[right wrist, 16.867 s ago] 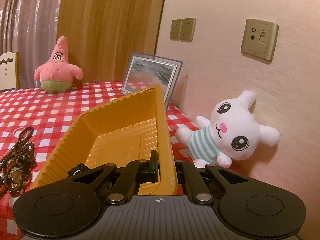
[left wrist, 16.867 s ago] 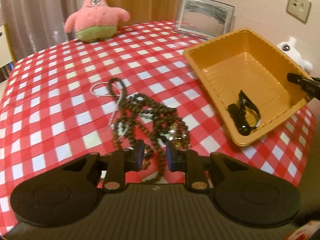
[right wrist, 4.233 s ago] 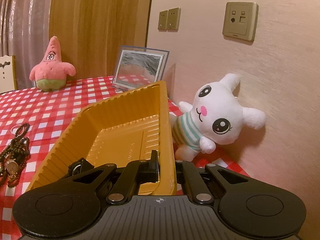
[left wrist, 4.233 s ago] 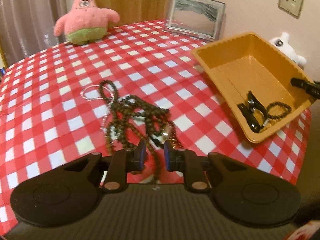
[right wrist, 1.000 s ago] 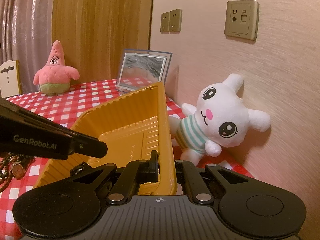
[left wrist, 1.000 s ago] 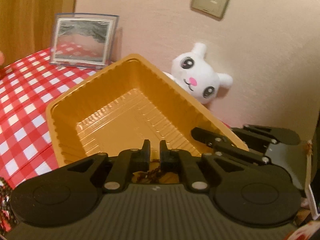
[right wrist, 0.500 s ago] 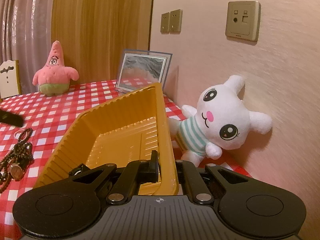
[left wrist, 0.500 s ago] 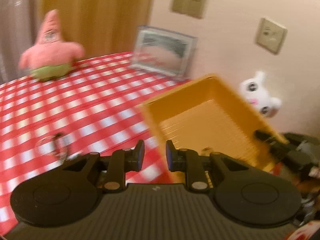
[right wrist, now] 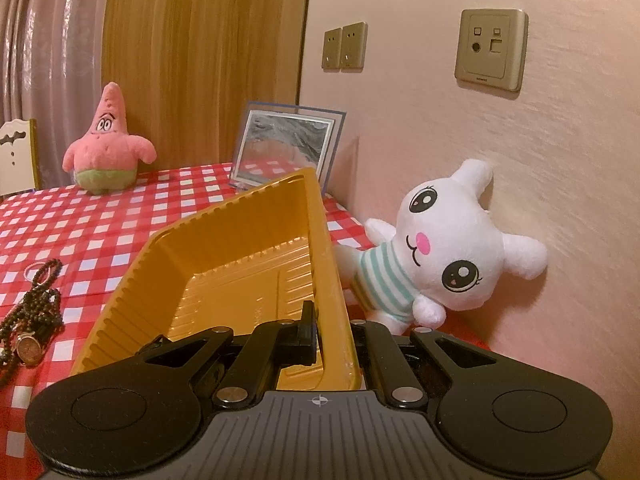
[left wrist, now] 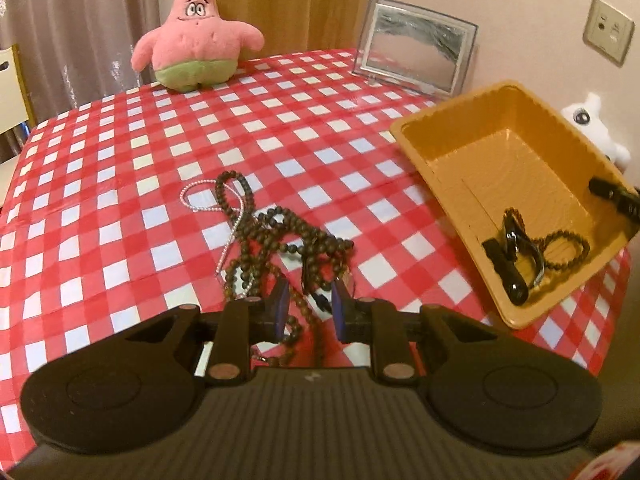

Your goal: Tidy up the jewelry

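Red-and-white checked cloth point(left wrist: 120, 184) covers the whole table as I look through my two wrist cameras. Going left to right in the left view, I count one pink star plush point(left wrist: 195, 36) at the far edge, then one tangled heap of dark bead strands point(left wrist: 280, 248) with one thin silvery chain point(left wrist: 200, 196) looped through it; I cannot count the separate bead strands. My left gripper point(left wrist: 308, 312) hangs over the near end of that heap with its blue-padded jaws parted and nothing pinched between them, though beads show in the gap below. Further right stands one framed picture point(left wrist: 416, 56), then one orange tray point(left wrist: 532, 184), tilted with its far-right side raised. In its low near corner lie one black watch point(left wrist: 508, 264) and one small bead bracelet point(left wrist: 568, 248). One white plush point(left wrist: 592, 128) peeks over the tray's rim.

In the right view my right gripper point(right wrist: 332, 332) is clamped on the tray's wall, one finger inside and one outside. I count three wall plates: a pair point(right wrist: 344, 51) and one larger socket point(right wrist: 492, 54).
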`<state>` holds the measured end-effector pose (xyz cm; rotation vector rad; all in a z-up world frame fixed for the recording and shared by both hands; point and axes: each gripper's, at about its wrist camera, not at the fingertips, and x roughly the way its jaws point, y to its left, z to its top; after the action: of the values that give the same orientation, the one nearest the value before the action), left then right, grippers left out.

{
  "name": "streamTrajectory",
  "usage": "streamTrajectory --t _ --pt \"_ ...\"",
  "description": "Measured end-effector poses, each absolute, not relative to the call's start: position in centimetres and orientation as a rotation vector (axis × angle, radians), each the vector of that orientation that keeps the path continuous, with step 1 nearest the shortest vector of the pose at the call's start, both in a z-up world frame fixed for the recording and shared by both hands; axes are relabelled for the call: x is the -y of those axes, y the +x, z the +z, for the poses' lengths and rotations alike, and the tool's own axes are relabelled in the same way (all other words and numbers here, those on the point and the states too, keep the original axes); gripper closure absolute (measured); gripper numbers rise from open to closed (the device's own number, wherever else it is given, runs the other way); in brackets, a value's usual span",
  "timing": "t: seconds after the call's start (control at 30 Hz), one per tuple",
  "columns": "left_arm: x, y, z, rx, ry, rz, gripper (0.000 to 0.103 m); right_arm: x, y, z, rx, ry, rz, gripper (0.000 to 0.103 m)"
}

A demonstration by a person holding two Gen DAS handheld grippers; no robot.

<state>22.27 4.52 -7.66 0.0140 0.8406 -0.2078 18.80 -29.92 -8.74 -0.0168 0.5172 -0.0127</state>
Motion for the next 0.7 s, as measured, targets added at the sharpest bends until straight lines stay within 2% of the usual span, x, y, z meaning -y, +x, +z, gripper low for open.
streamTrajectory --t 0.7 --pt "-2.4 23.6 -10.5 -0.864 0.102 -0.312 0.081 29.6 18.5 -8.5 -0.523 -0.026 -0.026 0.099"
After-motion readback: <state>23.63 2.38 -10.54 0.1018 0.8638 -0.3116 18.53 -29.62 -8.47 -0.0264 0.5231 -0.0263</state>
